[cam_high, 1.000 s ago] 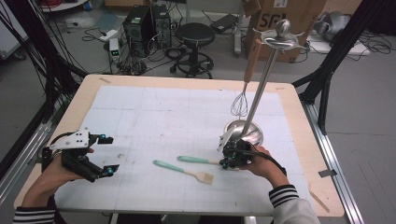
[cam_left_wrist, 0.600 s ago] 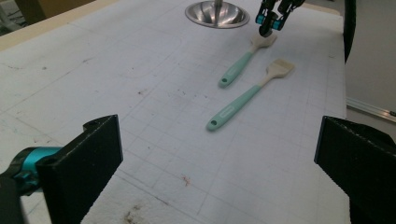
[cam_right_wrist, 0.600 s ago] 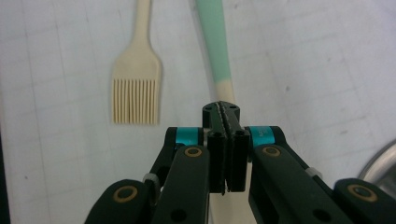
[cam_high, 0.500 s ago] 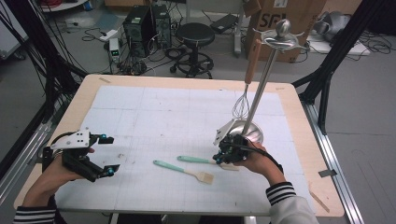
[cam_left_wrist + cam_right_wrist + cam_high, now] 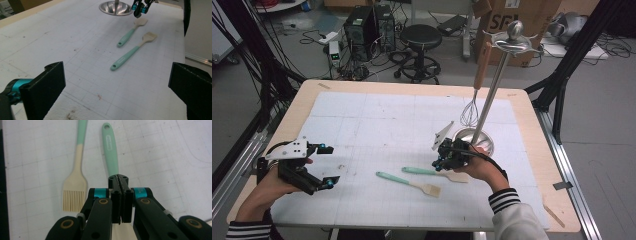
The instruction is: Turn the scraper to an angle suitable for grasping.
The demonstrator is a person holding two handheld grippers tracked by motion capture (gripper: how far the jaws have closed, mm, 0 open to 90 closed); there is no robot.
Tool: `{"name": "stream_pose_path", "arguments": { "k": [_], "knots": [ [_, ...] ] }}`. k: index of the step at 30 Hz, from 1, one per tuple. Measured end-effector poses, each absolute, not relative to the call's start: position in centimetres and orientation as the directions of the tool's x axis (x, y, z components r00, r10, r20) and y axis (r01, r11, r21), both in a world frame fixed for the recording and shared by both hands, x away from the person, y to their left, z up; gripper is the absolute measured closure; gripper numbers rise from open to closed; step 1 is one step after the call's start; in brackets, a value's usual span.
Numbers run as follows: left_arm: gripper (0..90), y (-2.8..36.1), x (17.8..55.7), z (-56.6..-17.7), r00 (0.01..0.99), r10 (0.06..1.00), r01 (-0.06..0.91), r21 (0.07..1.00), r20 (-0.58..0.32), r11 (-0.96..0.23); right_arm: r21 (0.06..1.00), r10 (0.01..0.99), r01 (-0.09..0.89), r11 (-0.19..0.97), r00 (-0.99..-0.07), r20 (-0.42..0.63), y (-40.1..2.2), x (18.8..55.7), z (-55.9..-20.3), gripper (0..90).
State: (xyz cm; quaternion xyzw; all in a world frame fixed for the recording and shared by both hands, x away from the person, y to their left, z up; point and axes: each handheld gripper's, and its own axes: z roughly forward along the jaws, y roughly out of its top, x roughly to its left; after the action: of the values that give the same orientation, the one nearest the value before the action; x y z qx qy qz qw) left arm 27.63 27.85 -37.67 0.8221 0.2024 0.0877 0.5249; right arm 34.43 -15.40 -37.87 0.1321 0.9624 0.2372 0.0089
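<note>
Mint-handled spatula flat on table, my right tongs pinched shut empty above its blade, beside pastry brush. Left tongs wide, idle. Whisk hung on rack; two utensils left, I judge.

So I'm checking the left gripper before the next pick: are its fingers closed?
No, the left gripper has its fingers standing wide apart with nothing between them.
</note>
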Motion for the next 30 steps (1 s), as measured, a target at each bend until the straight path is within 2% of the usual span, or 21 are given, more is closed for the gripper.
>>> {"name": "stream_pose_path", "arguments": {
  "k": [24, 30],
  "knots": [
    [1.6, 27.7, 27.6, -37.8, 0.904, 0.422, 0.243, 0.894, -0.068, -0.376, 0.38, 0.284, 0.283, 0.88, -0.957, 0.056, -15.1, 35.3, -40.7, 89.0],
    [1.7, 27.7, 27.6, -37.8, 0.904, 0.422, 0.244, 0.893, -0.068, -0.378, 0.374, 0.261, 0.258, 0.891, -0.964, 0.045, -15.4, 35.1, -40.6, 89.0]
  ]
}}
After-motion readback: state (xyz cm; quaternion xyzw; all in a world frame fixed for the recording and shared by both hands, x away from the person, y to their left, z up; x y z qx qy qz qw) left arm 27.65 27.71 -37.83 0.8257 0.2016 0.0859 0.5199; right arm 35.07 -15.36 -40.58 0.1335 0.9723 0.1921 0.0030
